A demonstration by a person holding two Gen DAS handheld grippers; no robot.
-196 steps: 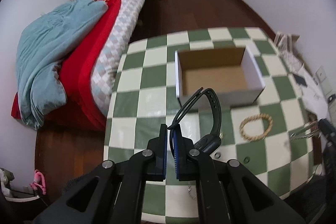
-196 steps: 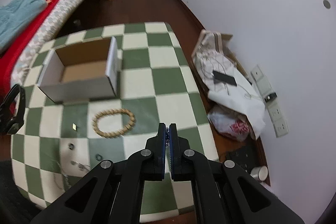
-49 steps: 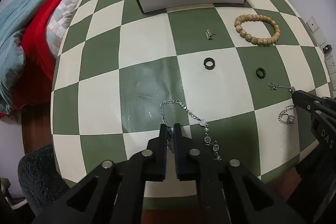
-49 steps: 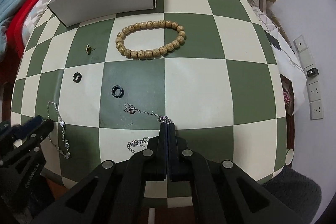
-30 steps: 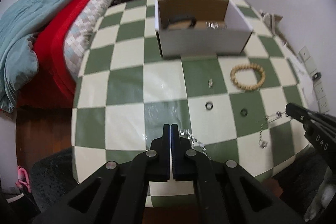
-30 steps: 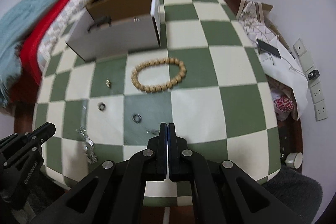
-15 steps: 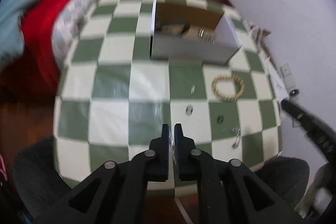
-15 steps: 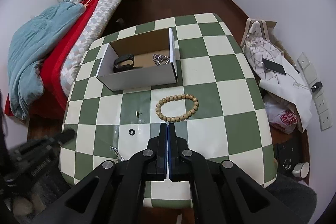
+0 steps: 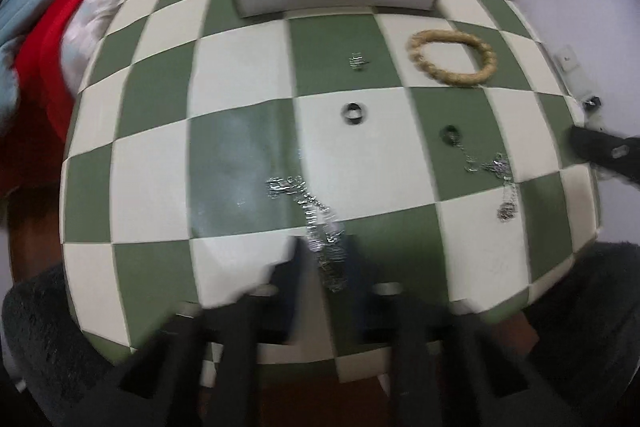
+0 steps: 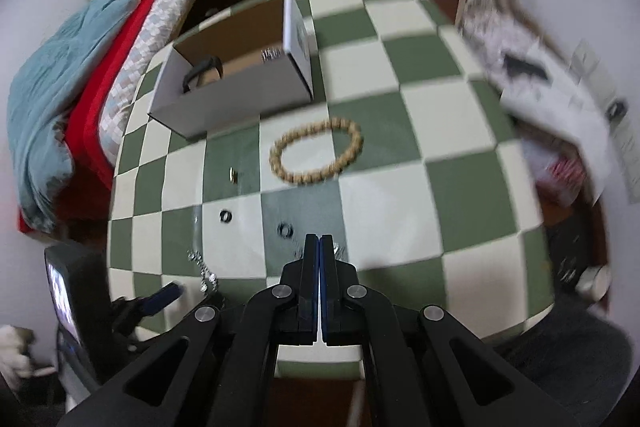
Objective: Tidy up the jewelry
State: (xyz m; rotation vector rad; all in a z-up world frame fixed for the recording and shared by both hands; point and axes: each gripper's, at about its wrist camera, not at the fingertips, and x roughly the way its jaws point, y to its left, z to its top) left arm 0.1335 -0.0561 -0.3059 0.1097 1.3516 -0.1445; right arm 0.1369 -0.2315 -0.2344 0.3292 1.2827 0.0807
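A silver chain [image 9: 308, 203] lies on the green-and-cream checked table [image 9: 240, 59]. My left gripper [image 9: 324, 255] is open low over the chain's near end, its fingers on either side; the view is blurred. A second silver chain [image 9: 500, 171] lies at the right, near my right gripper's tip [image 9: 600, 151]. A wooden bead bracelet [image 10: 316, 151], two dark rings [image 9: 353, 113] [image 9: 450, 134] and a small earring [image 9: 358, 61] lie on the table. The cardboard box [image 10: 224, 103] holds a black band [image 10: 202, 71] and a silver piece. My right gripper [image 10: 320, 243] is shut and looks empty.
A bed with red and blue covers [image 10: 60, 75] stands left of the table. Bags and papers [image 10: 532, 67] lie on the floor at the right. A dark fuzzy seat [image 9: 36, 339] sits at the table's near edge.
My left gripper has dropped to the table and opened around the chain. The right gripper has come lower and nearer the table, still shut.
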